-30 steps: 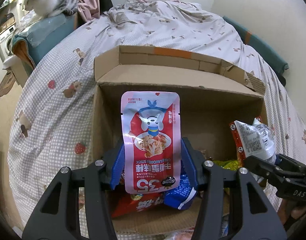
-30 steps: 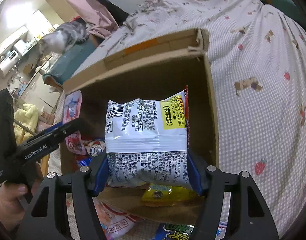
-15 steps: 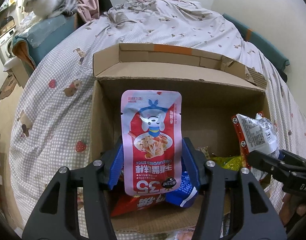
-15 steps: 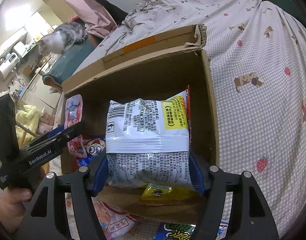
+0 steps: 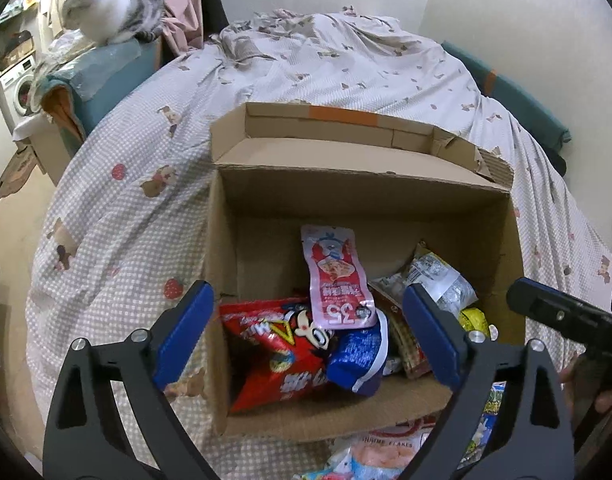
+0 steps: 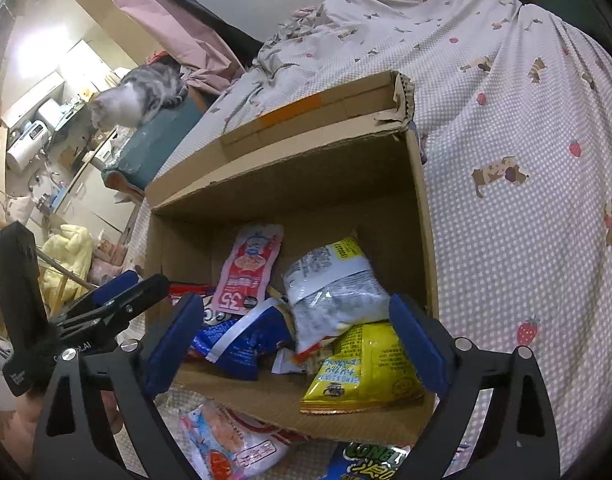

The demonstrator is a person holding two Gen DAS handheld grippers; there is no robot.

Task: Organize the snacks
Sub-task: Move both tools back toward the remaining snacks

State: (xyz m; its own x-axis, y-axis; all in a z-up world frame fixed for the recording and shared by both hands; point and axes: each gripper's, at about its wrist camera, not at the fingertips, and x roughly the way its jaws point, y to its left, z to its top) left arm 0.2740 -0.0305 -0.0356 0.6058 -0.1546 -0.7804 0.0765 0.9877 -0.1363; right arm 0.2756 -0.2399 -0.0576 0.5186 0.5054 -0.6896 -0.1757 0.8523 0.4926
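Note:
An open cardboard box (image 5: 385, 196) sits on the bed and holds several snack packs. The pink crab-stick pouch (image 5: 335, 280) lies inside on a red bag (image 5: 278, 352) and a blue pack (image 5: 357, 356); it also shows in the right wrist view (image 6: 248, 270). The white-grey packet (image 6: 329, 292) lies in the box on a yellow bag (image 6: 361, 364). My left gripper (image 5: 307, 340) is open and empty above the box's near edge. My right gripper (image 6: 296, 344) is open and empty over the near right part of the box (image 6: 306, 168).
More snack packs lie on the bedspread in front of the box: a shrimp-flakes bag (image 6: 226, 440) and a green-lettered bag (image 6: 365, 464). A cat (image 5: 110, 8) sits on a teal cushion at the far left. The checked bedspread (image 5: 118, 220) surrounds the box.
Both grippers opened and pulled back. The pink pouch dropped from my left gripper and the white-grey packet from my right gripper; both now lie in the box.

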